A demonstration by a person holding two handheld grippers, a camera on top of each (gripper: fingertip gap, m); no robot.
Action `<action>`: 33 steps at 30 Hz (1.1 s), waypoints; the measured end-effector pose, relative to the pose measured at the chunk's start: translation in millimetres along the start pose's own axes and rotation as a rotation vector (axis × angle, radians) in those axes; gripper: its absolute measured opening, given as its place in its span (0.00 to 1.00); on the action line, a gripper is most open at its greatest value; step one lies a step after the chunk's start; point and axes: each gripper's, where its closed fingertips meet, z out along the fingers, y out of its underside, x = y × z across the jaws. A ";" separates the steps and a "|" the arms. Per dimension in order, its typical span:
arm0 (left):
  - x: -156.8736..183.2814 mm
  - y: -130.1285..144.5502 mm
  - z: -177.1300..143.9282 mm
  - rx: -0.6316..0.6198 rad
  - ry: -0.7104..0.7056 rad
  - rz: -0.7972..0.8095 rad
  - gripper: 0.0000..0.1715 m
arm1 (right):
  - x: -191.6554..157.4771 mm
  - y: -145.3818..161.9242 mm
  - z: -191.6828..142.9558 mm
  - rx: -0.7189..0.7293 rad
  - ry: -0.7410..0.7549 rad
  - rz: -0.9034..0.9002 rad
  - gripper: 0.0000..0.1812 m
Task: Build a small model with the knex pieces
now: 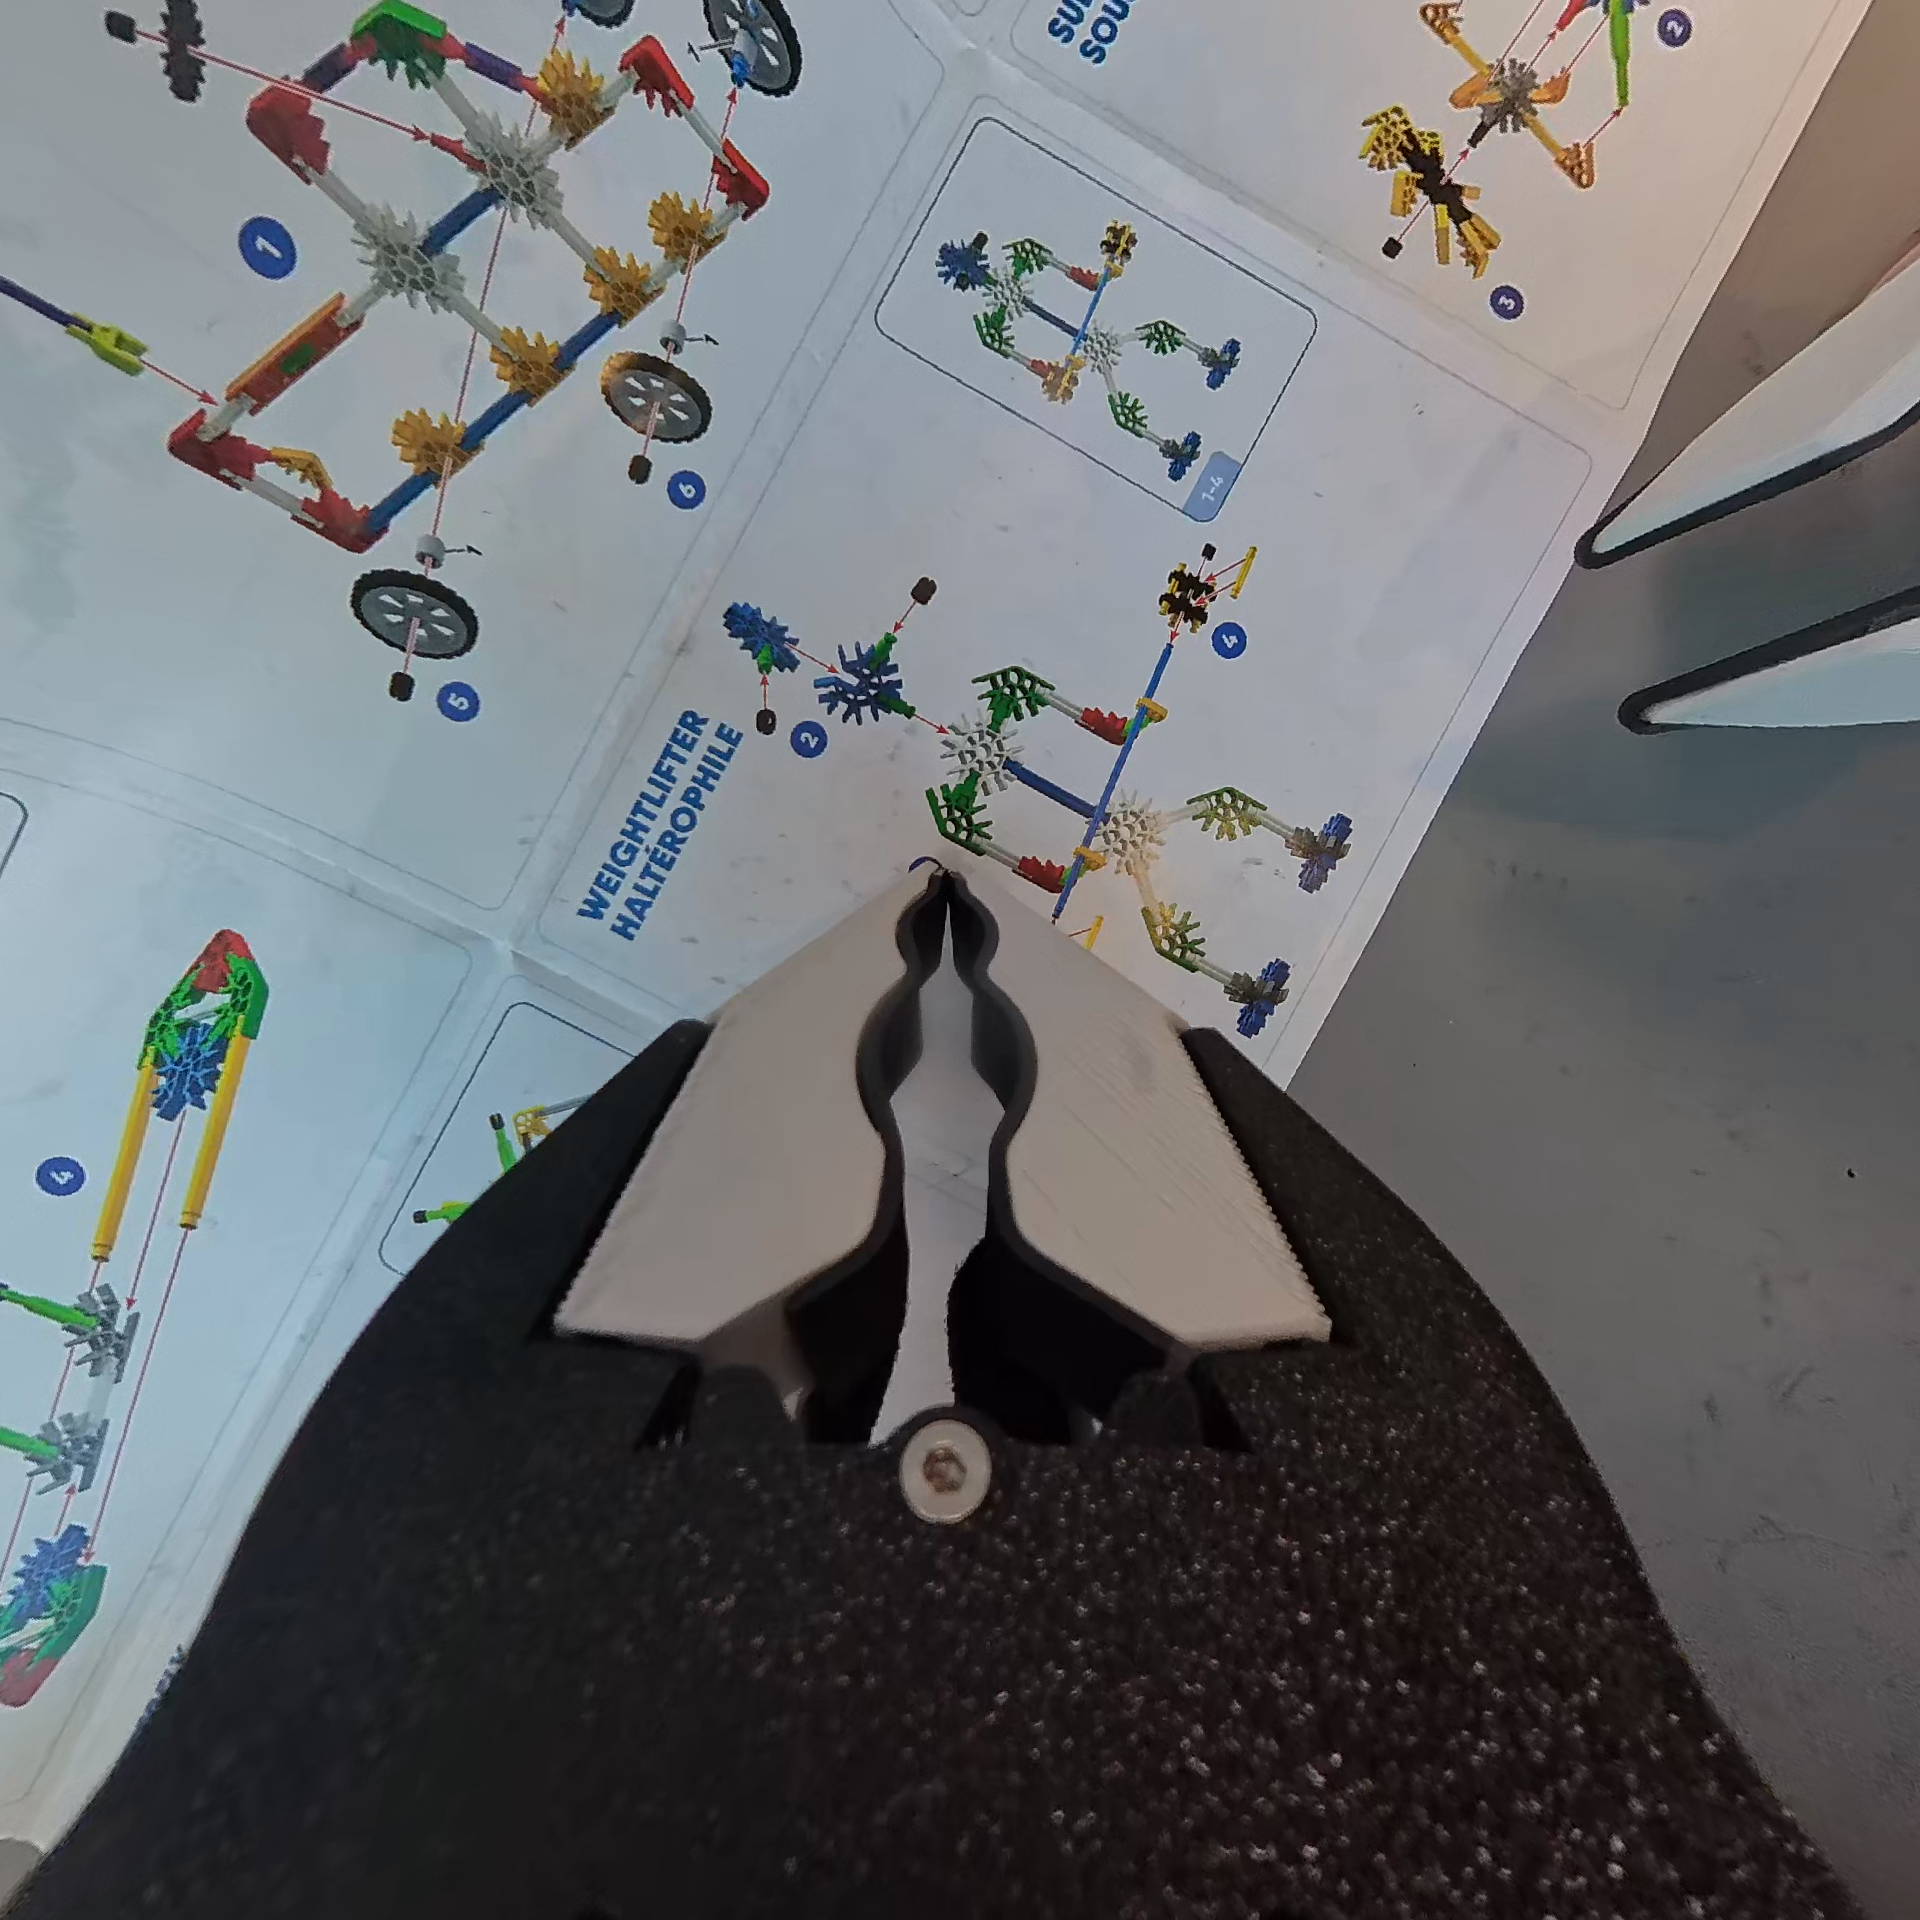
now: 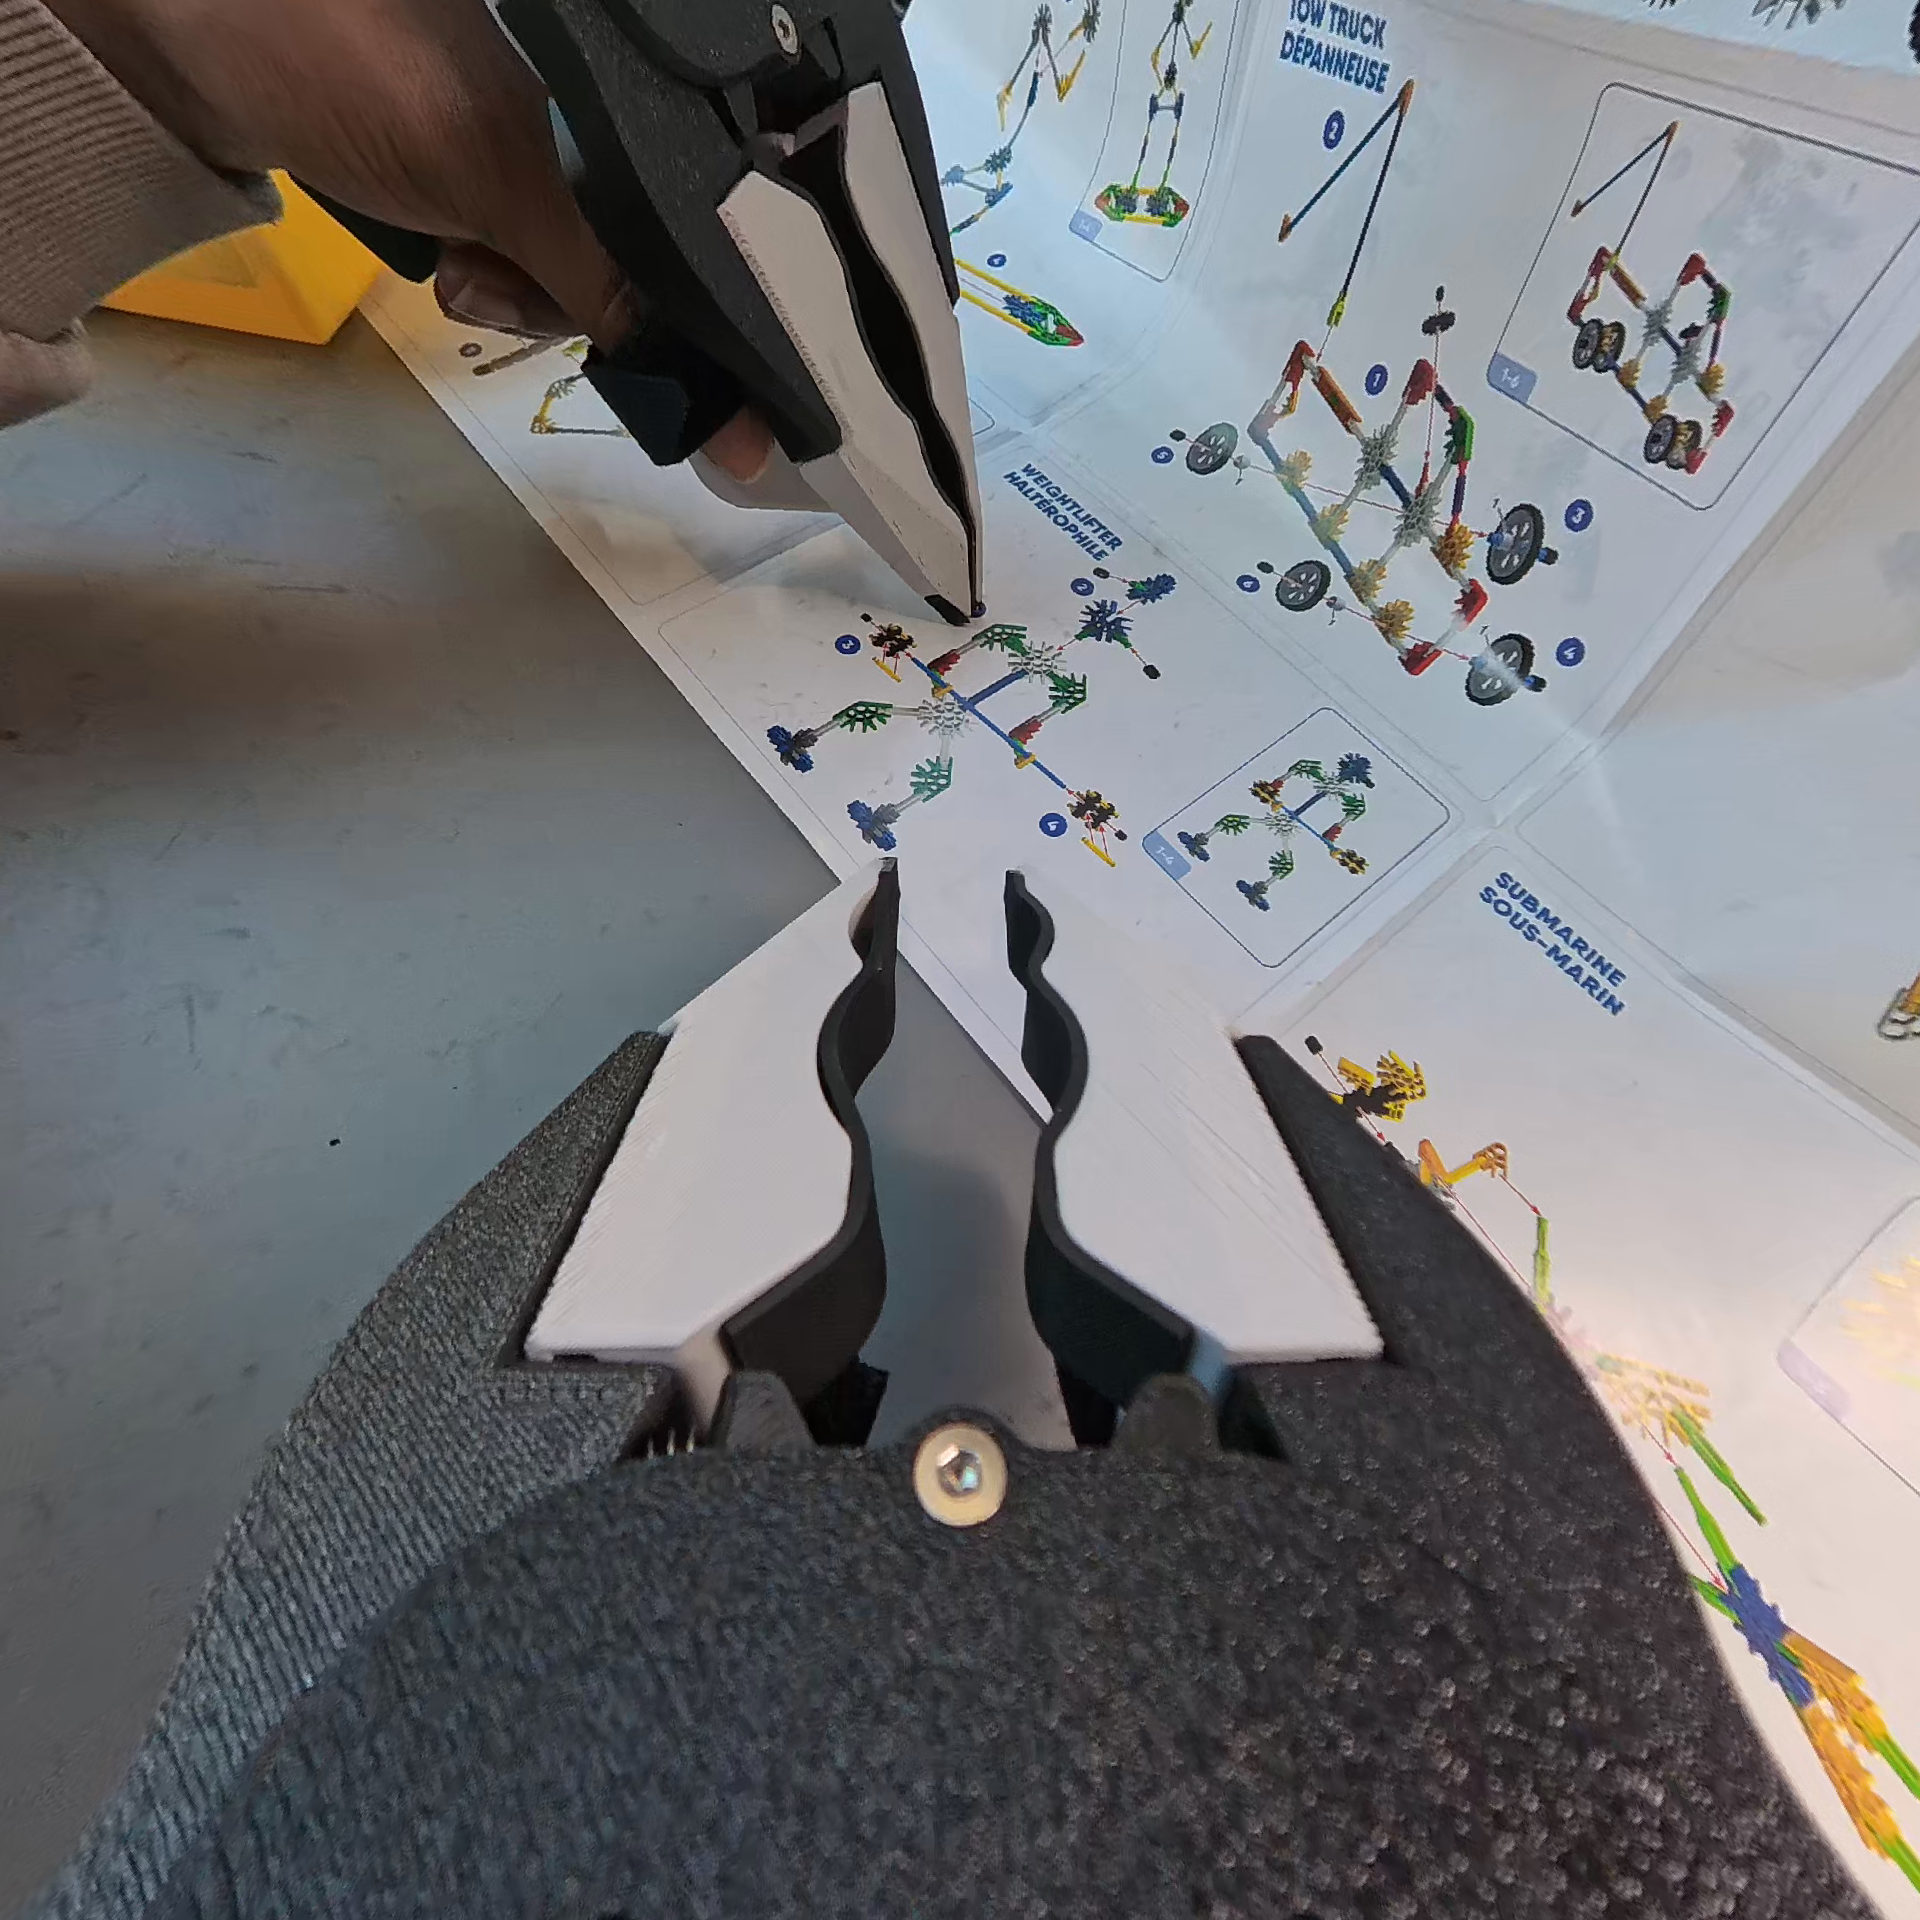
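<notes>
A large printed instruction sheet (image 2: pixel 1351 935) for a rod-and-connector building toy lies unfolded on the grey bench (image 2: pixel 312 935), creased into panels of coloured build diagrams. One corner of it reaches down toward me in the right wrist view.

My left gripper (image 1: pixel 943 883) has its fingers closed tip to tip, with nothing that I can see between them. In the right wrist view the same gripper (image 2: pixel 961 611) points steeply down, and its tips press on the sheet or sit just above it, right beside a small figure diagram drawn in green, blue and white; I cannot tell which. The hand (image 2: pixel 416 187) gripping it wears a beige knitted sleeve (image 2: pixel 94 177).

My right gripper (image 2: pixel 943 881) has its fingers parted by a moderate gap and empty. It hovers over the sheet's near edge, with bare bench under the left finger (image 2: pixel 727 1143) and paper under the right one.

Behind the hand, a yellow box (image 2: pixel 249 281) stands at the sheet's far edge. In the left wrist view, two thin dark-edged panels (image 1: pixel 1766 582) stick out over the bench, clear of the sheet.
</notes>
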 end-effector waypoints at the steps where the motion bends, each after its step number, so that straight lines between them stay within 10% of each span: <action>1: 0.0 0.1 0.1 -0.003 -0.006 0.006 0.00 | 0.3 0.2 0.3 -0.002 0.002 -0.004 0.10; 33: 2.6 -4.3 2.7 0.000 -0.028 0.047 0.00 | -10.5 7.2 4.9 -0.046 -0.028 -0.085 0.10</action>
